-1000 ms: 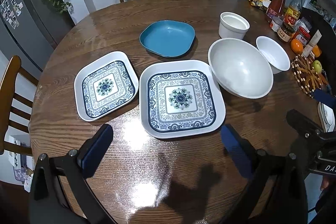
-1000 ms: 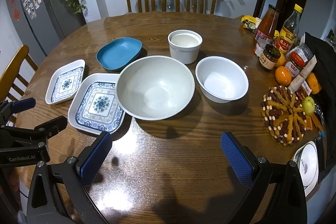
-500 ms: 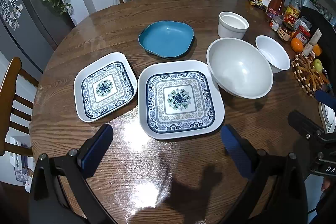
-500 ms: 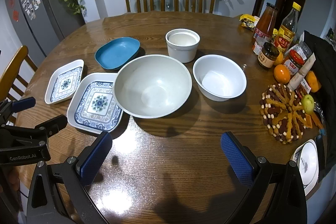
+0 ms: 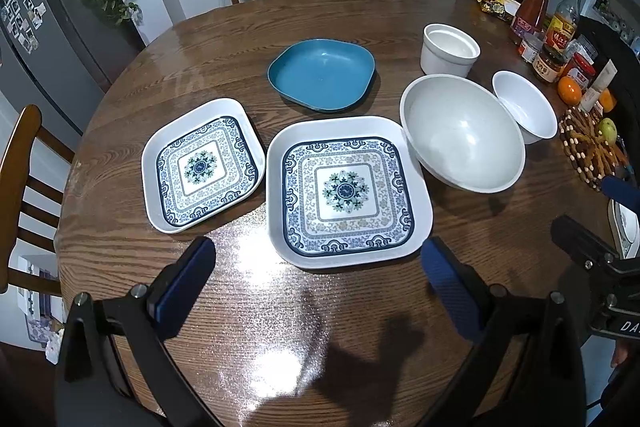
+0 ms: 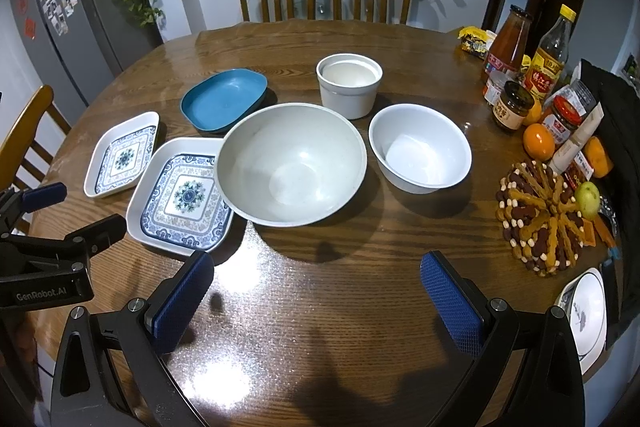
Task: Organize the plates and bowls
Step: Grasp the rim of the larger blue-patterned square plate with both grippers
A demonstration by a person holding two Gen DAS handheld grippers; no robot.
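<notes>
Left tongs (image 5: 316, 267): apart, empty, mine.
Nearest target: large square blue-patterned white plate (image 5: 347, 190), straight ahead, just beyond tips.
Right tongs (image 6: 316, 291): apart, facing large grey-white round bowl (image 6: 291, 163).

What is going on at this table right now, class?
A person holds two grippers above a wooden table, both with jaws wide open and empty. The left gripper faces the large patterned plate; the right gripper faces the big grey bowl. Nothing is stacked yet.
</notes>
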